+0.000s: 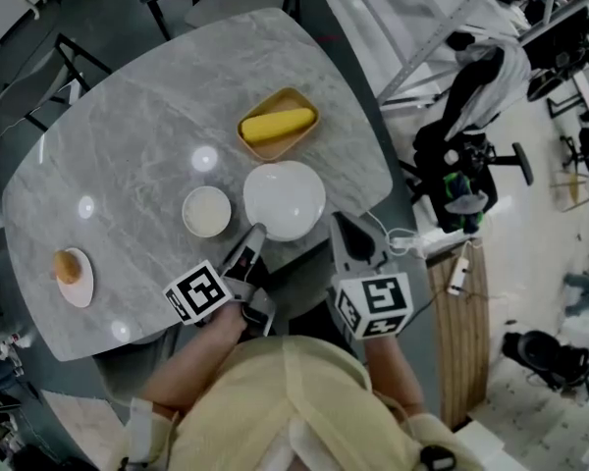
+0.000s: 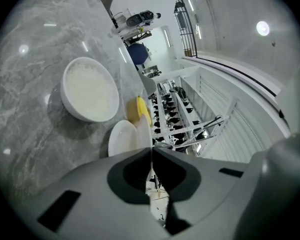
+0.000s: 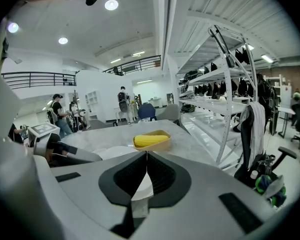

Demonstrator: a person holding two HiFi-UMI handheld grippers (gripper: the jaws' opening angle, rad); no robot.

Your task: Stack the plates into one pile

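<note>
1. Far left of the head view there's a small flat white plate (image 1: 83, 289) with a round brown bun-looking thing (image 1: 67, 266) on it. It sits on the grey marble-look table (image 1: 128, 145), well apart from everything else, and only the head view catches it.
2. Next over is a small round white bowl (image 1: 207, 211). My left gripper view shows its raised wall and a grainy white inside (image 2: 90, 89).
3. Left gripper (image 1: 254, 231): the jaws are pressed together with nothing between them (image 2: 151, 150). The tips sit between the bowl and the big plate. Its cube (image 1: 198, 292) wears a black-and-white square marker.
4. The big glossy round white plate (image 1: 285, 199) lies flat mid-frame, separate from the small plate.
5. Just above it is a tan rounded-rectangle tray (image 1: 271, 150) holding a yellow oblong thing (image 1: 275, 124).
6. Right gripper (image 1: 342, 226): closed tight (image 3: 147, 155) and empty, just beside the big plate's lower-right rim. Its view adds metal shelving (image 3: 215, 79) and people standing far back.
</note>
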